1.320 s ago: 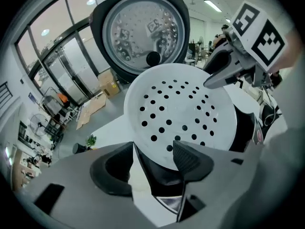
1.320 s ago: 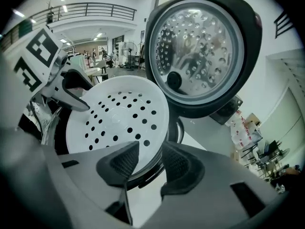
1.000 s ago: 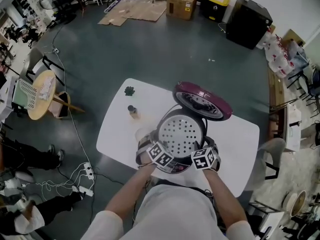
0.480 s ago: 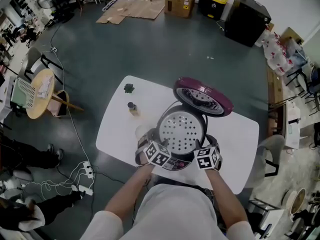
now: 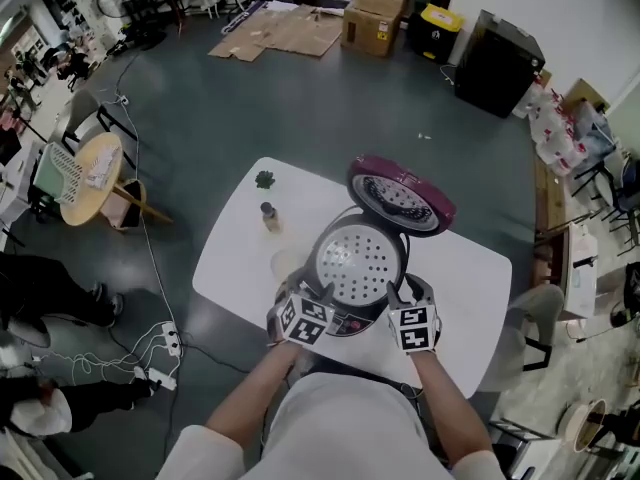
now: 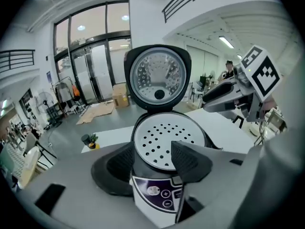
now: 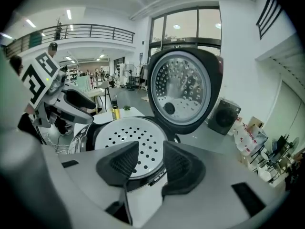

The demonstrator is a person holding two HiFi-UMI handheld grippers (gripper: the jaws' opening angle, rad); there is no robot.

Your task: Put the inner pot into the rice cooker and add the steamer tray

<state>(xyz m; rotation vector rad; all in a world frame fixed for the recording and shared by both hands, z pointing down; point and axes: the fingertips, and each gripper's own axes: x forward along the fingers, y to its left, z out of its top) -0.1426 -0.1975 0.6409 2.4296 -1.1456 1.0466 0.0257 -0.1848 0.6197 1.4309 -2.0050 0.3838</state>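
White table [image 5: 470, 280], contents left to right.
- Small potted plant [image 5: 264, 179]: near the far left corner.
- Small bottle [image 5: 267, 216]: just nearer, by the left edge.
- Left gripper [image 5: 318, 296]: over the cooker's front left. Its jaws have just been closing but stand apart, released, gripping nothing.
- Rice cooker [image 5: 347, 326]: mid-table, toward the near edge, with its lid [image 5: 400, 194] raised at the far side.
- Steamer tray [image 5: 358, 262]: perforated, seated in the cooker's mouth.
- Right gripper [image 5: 397, 296]: over the cooker's front right. Its jaws have likewise just been closing, stand apart, and hold nothing.
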